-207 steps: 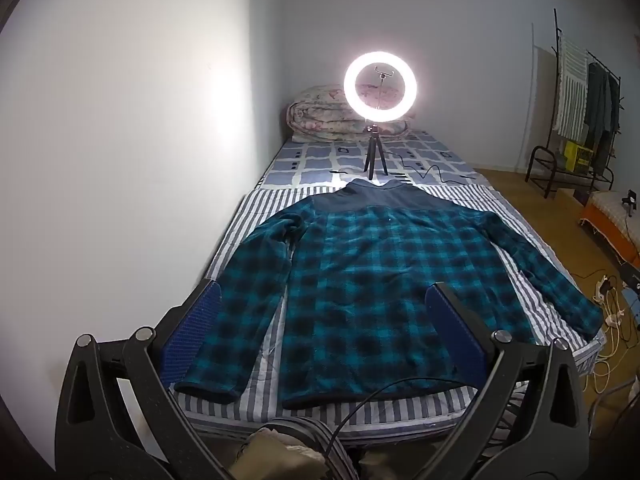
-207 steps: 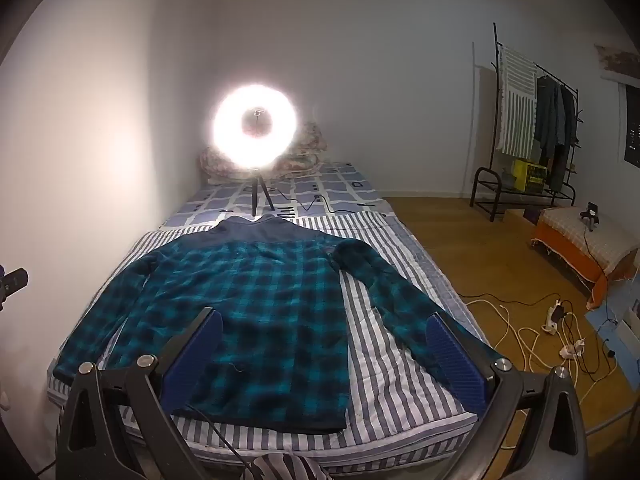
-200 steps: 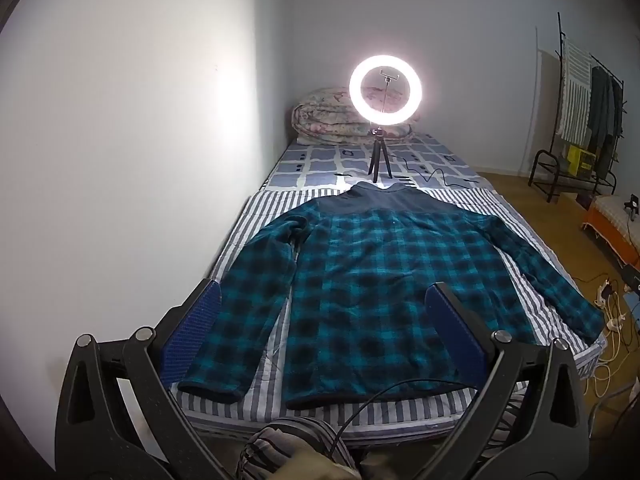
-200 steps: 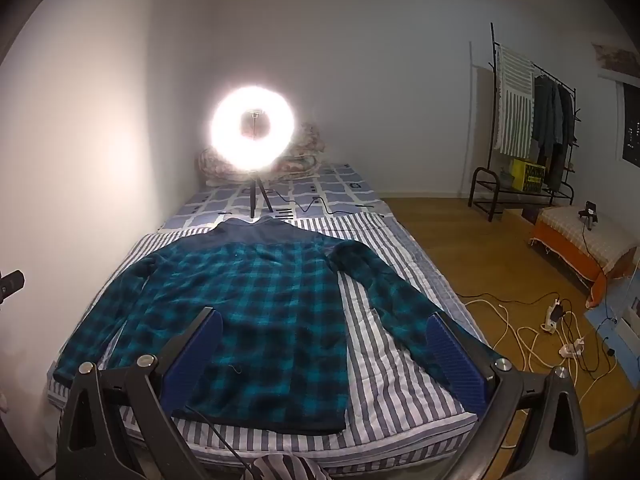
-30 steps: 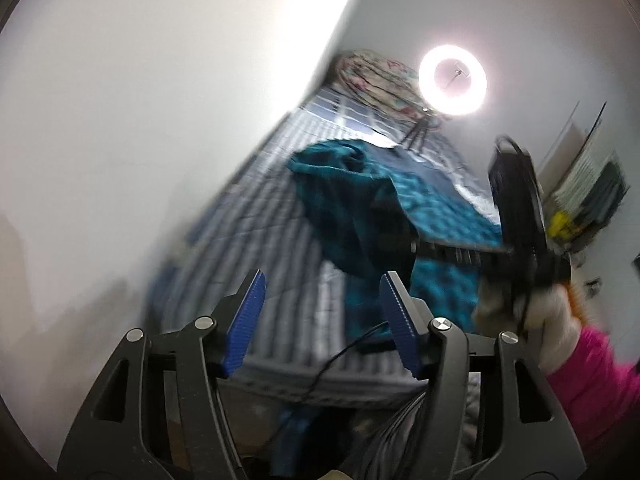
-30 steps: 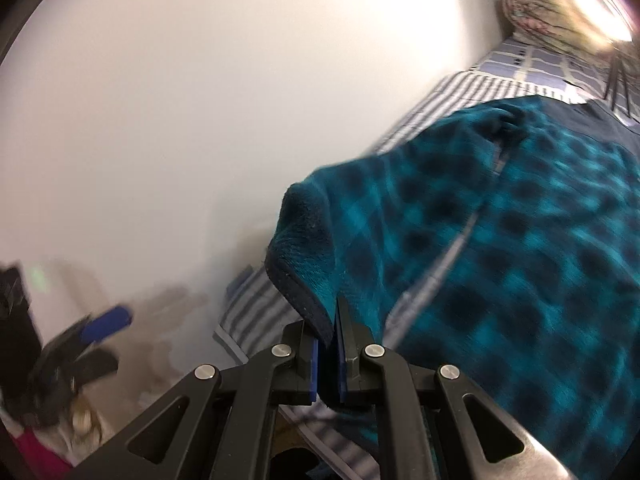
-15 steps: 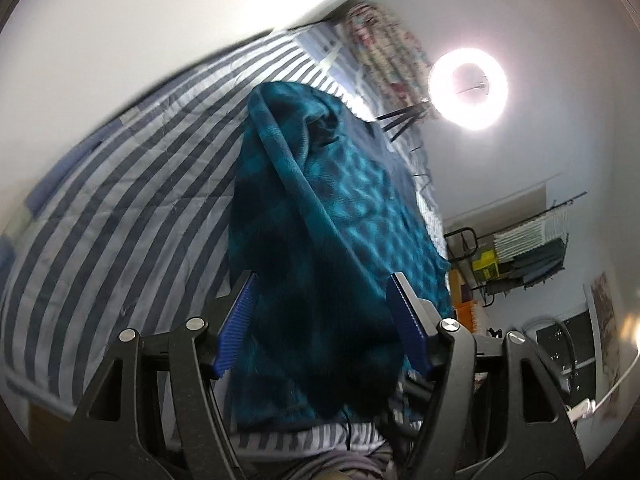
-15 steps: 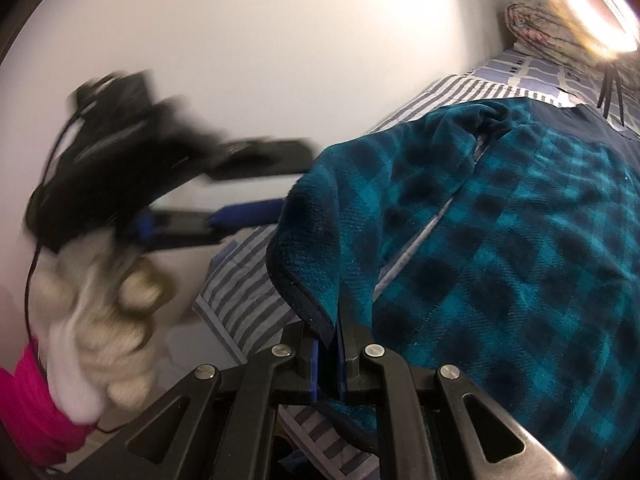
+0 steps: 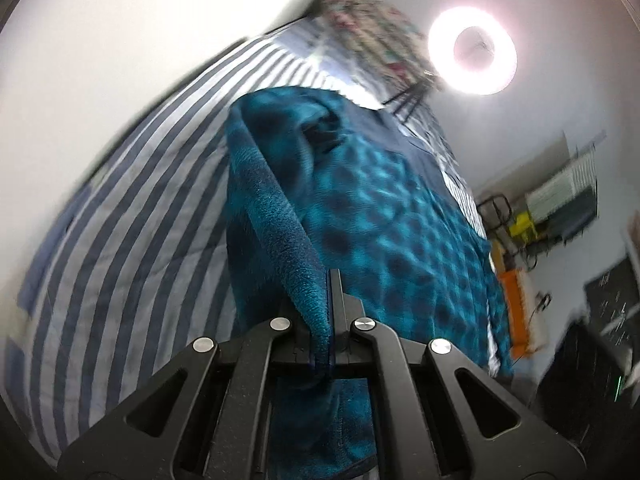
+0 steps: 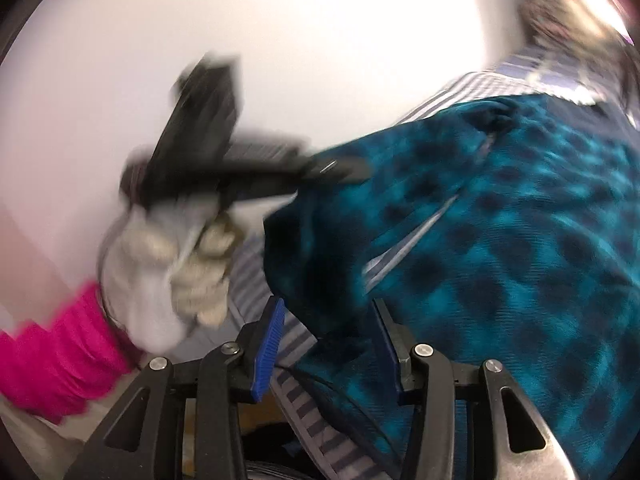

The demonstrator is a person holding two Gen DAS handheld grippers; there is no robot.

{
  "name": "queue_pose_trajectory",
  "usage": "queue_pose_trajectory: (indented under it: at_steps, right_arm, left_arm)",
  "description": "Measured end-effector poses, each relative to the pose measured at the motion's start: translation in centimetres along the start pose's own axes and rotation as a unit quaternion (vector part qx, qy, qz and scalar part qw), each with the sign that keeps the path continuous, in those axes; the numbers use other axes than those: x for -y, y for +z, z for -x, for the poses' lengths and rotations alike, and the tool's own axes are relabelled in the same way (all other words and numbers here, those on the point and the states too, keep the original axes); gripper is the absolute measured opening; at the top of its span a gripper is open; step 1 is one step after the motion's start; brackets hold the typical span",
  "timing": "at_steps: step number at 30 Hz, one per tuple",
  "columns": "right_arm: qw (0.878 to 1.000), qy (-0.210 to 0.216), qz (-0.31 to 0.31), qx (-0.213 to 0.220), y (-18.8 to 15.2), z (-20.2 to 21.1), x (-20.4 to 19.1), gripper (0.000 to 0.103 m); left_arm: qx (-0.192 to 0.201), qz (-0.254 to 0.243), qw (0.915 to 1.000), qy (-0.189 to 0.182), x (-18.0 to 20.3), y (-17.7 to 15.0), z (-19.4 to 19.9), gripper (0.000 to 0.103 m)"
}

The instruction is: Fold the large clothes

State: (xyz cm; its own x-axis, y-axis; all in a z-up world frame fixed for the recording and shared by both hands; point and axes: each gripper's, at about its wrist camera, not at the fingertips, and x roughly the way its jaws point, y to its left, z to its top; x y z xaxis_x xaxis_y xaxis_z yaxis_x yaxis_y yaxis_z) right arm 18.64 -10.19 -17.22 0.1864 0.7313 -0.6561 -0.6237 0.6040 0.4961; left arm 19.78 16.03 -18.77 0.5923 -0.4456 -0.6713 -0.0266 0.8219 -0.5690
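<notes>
In the left wrist view, the striped bed [image 9: 120, 240] fills the left of the frame; the left tool [image 9: 330, 320], low centre, is clenched on a raised edge of the teal plaid shirt [image 9: 380, 220], likely to carry it over as a fold; in the right wrist view, the right tool [image 10: 326, 328], low centre, stands released around the cloth.

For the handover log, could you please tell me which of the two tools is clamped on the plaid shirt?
The left tool: its jaws are shut on an edge of the plaid shirt. The right tool stands open, blue pads apart.
</notes>
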Motion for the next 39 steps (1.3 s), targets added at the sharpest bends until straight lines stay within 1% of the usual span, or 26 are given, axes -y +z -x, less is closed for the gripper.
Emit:
queue_pose_trajectory:
  at_steps: [2, 3, 5, 6, 8, 10, 12, 13, 14, 15, 17, 18, 19, 20, 21, 22, 24, 26, 27, 29, 33, 35, 37, 39]
  right_arm:
    - [0.999, -0.018, -0.038, 0.019, 1.0, 1.3, 2.7, 0.046]
    - [0.997, -0.027, -0.060, 0.033, 1.8, 2.1, 4.4, 0.046]
    - [0.994, -0.032, -0.090, 0.053, 3.1, 3.1, 6.7, 0.046]
    - [0.992, -0.033, -0.102, 0.062, 3.8, 3.5, 7.8, 0.046]
    - [0.990, -0.033, -0.117, 0.074, 5.0, 3.9, 9.3, 0.046]
    - [0.987, -0.031, -0.134, 0.086, 6.0, 4.0, 11.0, 0.046]
    - [0.983, -0.030, -0.153, 0.094, 6.4, 3.8, 12.5, 0.046]
    - [0.982, -0.029, -0.162, 0.094, 6.7, 3.6, 13.0, 0.046]
    - [0.981, -0.031, -0.169, 0.092, 6.8, 3.2, 13.5, 0.046]
    - [0.980, -0.033, -0.173, 0.089, 6.9, 2.8, 13.9, 0.046]
    - [0.981, -0.053, -0.173, 0.069, 6.9, 2.0, 14.4, 0.046]
    - [0.982, -0.064, -0.169, 0.058, 6.6, 1.6, 14.3, 0.046]
    - [0.982, -0.069, -0.165, 0.051, 6.3, 1.5, 14.1, 0.046]
    - [0.983, -0.074, -0.162, 0.044, 5.8, 1.4, 13.9, 0.046]
    - [0.984, -0.074, -0.159, 0.039, 5.3, 1.5, 13.7, 0.046]
    - [0.984, -0.073, -0.157, 0.034, 5.0, 1.8, 13.7, 0.046]
    - [0.986, -0.072, -0.152, 0.023, 3.7, 2.6, 12.9, 0.046]
    - [0.987, -0.071, -0.143, 0.014, 2.2, 3.5, 12.0, 0.046]
    - [0.988, -0.068, -0.137, 0.011, 1.7, 4.0, 11.3, 0.046]
    - [0.990, -0.064, -0.125, 0.008, 0.5, 5.0, 9.6, 0.046]
    - [0.992, -0.059, -0.113, 0.004, -0.7, 6.2, 6.5, 0.046]
    - [0.993, -0.057, -0.104, -0.001, -1.1, 6.2, 5.1, 0.046]
    - [0.994, -0.064, -0.087, -0.004, -1.5, 6.2, 3.4, 0.046]
    - [0.996, -0.063, -0.066, -0.007, -1.3, 5.5, 2.1, 0.046]
  left_arm:
    - [0.002, -0.016, 0.9999, -0.003, 1.1, -0.3, 0.0, 0.000]
    - [0.002, -0.032, 0.9994, -0.008, 2.2, -0.6, 0.0, 0.000]
    - [0.001, -0.084, 0.9964, -0.010, 4.8, -1.5, 0.0, 0.000]
    - [-0.002, -0.118, 0.9930, -0.012, 6.5, -2.1, -0.2, 0.000]
    - [-0.012, -0.186, 0.9824, -0.005, 9.7, -3.7, -0.9, 0.000]
    - [-0.045, -0.266, 0.9630, 0.002, 12.8, -6.2, -2.7, 0.000]
    - [-0.074, -0.326, 0.9422, 0.027, 14.4, -8.5, -4.9, 0.000]
    - [-0.087, -0.344, 0.9340, 0.039, 14.8, -9.5, -6.0, 0.000]
    - [-0.096, -0.351, 0.9305, 0.043, 14.9, -10.1, -6.6, 0.000]
    - [-0.108, -0.352, 0.9289, 0.045, 14.8, -10.6, -7.3, 0.000]
    - [-0.114, -0.341, 0.9319, 0.044, 14.3, -10.7, -7.7, 0.002]
    - [-0.117, -0.330, 0.9356, 0.044, 13.9, -10.5, -7.5, 0.005]
    - [-0.120, -0.320, 0.9391, 0.037, 13.5, -10.7, -6.9, 0.013]
    - [-0.119, -0.307, 0.9438, 0.029, 13.0, -10.5, -6.2, 0.024]
    - [-0.111, -0.293, 0.9495, 0.023, 12.4, -10.3, -5.0, 0.029]
    - [-0.102, -0.286, 0.9528, 0.017, 12.0, -10.2, -3.9, 0.036]
    - [-0.081, -0.259, 0.9625, 0.007, 10.5, -9.7, -1.1, 0.036]
    - [-0.065, -0.220, 0.9734, -0.001, 8.4, -9.4, 1.5, 0.037]
    - [-0.060, -0.199, 0.9780, -0.013, 7.4, -9.4, 2.9, 0.037]
    - [-0.059, -0.175, 0.9826, -0.020, 6.2, -9.6, 4.6, 0.037]
    - [-0.047, -0.164, 0.9851, -0.019, 5.4, -10.6, 6.9, 0.037]
    - [-0.043, -0.158, 0.9865, -0.006, 4.8, -10.8, 6.9, 0.037]
    - [-0.041, -0.143, 0.9889, -0.003, 3.9, -10.6, 6.5, 0.037]
    - [-0.042, -0.146, 0.9883, 0.009, 3.6, -10.5, 5.9, 0.037]
